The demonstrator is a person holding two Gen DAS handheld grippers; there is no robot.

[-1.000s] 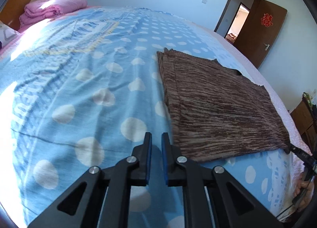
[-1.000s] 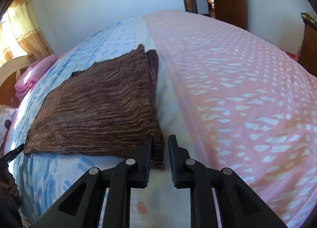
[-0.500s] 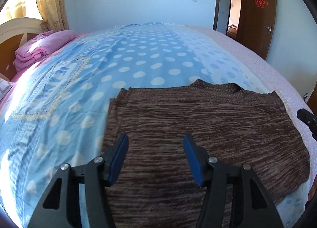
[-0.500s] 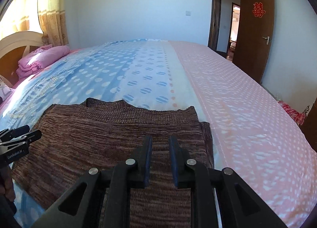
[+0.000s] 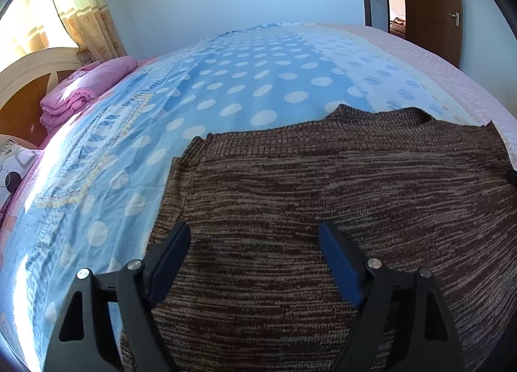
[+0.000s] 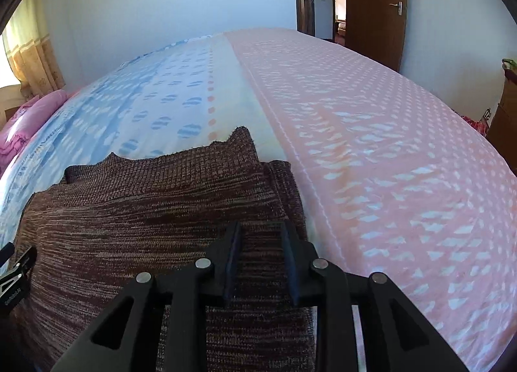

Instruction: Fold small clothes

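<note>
Jaws of our left gripper (image 5: 255, 236) stand wide apart over the near left part of the brown sweater (image 5: 323, 210), holding nothing. Our right gripper (image 6: 261, 233) has its jaws set narrower, a gap between them, above the sweater's right edge (image 6: 161, 226). The sweater lies flat on the bed (image 5: 258, 81), on the blue dotted sheet beside the pink blanket (image 6: 387, 146). We see folded pink bedding (image 5: 84, 87) near the headboard (image 5: 29, 81).
</note>
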